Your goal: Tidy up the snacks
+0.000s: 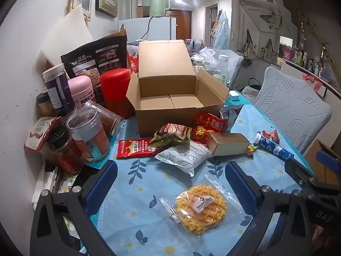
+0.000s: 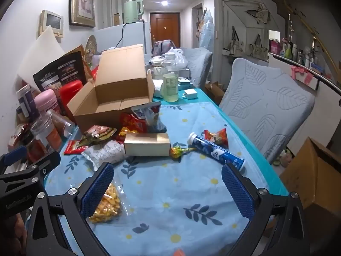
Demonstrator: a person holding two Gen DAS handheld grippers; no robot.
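Two grippers hang low over the blue flowered tablecloth (image 1: 136,192), both with jaws spread wide and nothing between them. We see the left gripper (image 1: 170,187) at the bottom of its view, straddling a clear bag of yellow crisps (image 1: 200,209); the right gripper (image 2: 168,189) sits at the bottom of its view over bare cloth, with the same bag just inside its left finger.

We judge the step in hand to be the first pick-up, since the open cardboard box (image 1: 168,100), centre of the left view, holds nothing yet. To do it well, we would lower the left fingers on either side of the bag, close gently on the loose film so the brittle crisps do not crack, and lift clear before carrying it to the box.

Ordered by size, the remaining snacks lie in a heap between the bag and the box: a small gold carton (image 1: 229,144), a blue tube (image 1: 277,147) at centre right, a white patterned packet (image 1: 185,155), a red flat packet (image 1: 136,148), a red and gold pouch (image 1: 207,125), and a small wrapped sweet (image 1: 251,149) touching the carton's end.

Obstacles stand at the left of the frame: jars and tins (image 1: 85,136) crowd beside the box, and its raised lid limits approach from behind. The heap in front of the box must be passed over.
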